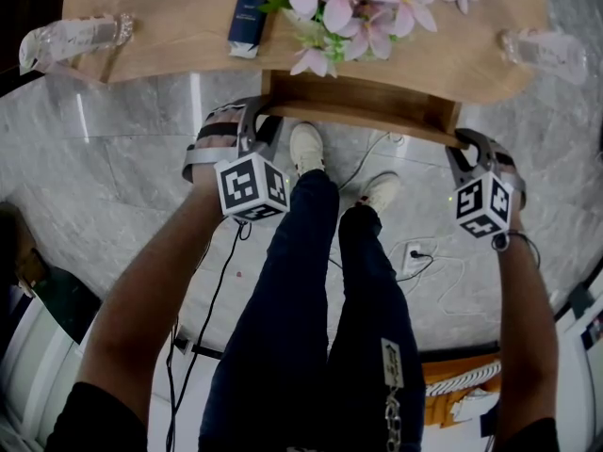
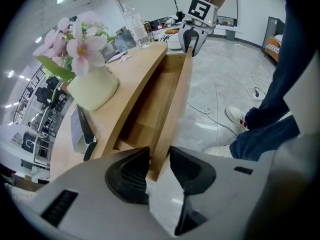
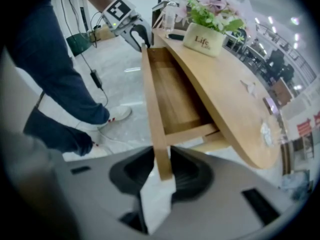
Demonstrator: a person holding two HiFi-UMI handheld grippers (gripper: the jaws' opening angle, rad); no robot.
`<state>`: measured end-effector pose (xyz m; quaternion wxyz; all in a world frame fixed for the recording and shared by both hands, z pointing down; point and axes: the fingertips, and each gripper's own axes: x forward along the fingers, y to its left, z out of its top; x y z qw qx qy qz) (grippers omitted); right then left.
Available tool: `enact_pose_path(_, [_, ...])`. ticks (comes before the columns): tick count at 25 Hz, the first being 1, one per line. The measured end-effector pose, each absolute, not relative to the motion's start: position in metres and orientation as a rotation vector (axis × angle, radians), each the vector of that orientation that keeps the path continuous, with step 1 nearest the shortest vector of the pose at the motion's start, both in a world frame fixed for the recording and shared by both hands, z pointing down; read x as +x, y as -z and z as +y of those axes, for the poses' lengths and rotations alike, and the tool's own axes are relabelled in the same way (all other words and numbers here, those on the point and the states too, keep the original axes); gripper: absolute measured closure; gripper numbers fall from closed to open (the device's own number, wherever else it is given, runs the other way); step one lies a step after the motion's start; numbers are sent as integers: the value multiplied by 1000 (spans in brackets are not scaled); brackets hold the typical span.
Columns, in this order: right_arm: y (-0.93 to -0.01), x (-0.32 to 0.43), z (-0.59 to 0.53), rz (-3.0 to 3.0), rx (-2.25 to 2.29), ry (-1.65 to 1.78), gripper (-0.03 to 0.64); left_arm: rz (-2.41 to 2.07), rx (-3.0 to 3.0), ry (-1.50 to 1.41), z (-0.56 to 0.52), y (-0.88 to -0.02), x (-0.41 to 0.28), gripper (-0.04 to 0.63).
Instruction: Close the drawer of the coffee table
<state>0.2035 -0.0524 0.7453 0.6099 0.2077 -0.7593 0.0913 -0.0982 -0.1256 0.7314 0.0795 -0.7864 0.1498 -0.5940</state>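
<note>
The wooden coffee table [image 1: 179, 26] has its drawer [image 1: 363, 102] pulled out toward me, and the inside [image 3: 176, 96] holds nothing. My left gripper [image 1: 256, 125] is at the left end of the drawer front. In the left gripper view its jaws [image 2: 159, 166] are shut on the end of the front panel [image 2: 176, 101]. My right gripper [image 1: 471, 147] is at the other end, and its pads [image 3: 162, 171] clamp the same panel [image 3: 150, 91] on both faces. Each gripper shows in the other's view, at the far end of the drawer.
On the tabletop stand a pot of pink flowers [image 1: 349, 3], a dark box [image 1: 247, 12] and a clear bottle at each end [image 1: 75, 36] [image 1: 542, 50]. The person's legs and white shoes [image 1: 306, 147] are right in front of the drawer. Cables [image 1: 419, 257] trail over the marble floor.
</note>
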Motion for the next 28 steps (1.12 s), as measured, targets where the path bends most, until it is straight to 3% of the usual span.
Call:
enact_pose_path(18, [-745, 215, -102, -1739, 547, -206, 486, 479, -2303, 1751, -167, -732, -87, 448])
enact_pose_path(24, [-746, 227, -104, -1671, 911, -545, 402, 703, -2274, 1769, -169, -728, -91, 419])
enact_pose_path(28, [-746, 232, -102, -1623, 1070, -724, 382, 839, -2233, 1719, -168, -723, -95, 420])
